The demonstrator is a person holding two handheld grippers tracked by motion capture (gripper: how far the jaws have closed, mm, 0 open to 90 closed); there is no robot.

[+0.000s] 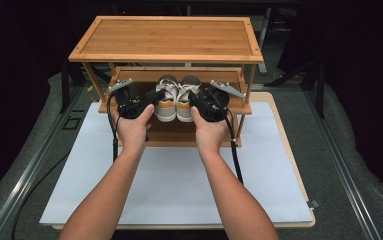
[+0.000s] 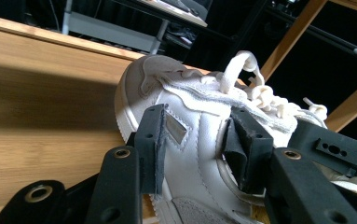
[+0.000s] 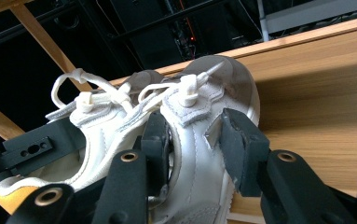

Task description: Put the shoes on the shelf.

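Step in hand, judged: pair of sneakers on the rack's middle shelf [image 1: 129, 76], each gripped at once. Left gripper [image 2: 195, 140] pinches the left shoe [image 1: 166, 102] across its side wall and collar; right gripper [image 3: 192, 140] pinches the right shoe [image 1: 185, 102] likewise.

Next likely needs both moved together, level, clearing the top shelf [image 1: 169, 37].

Rack at 12 o'clock on white-covered bench [image 1: 179, 190]; room dark.

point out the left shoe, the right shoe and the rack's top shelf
left shoe [image 2: 190, 140], left gripper view, white side panel
right shoe [image 3: 199, 154], right gripper view, white side panel
top shelf [image 1: 169, 37], high view, bare middle boards
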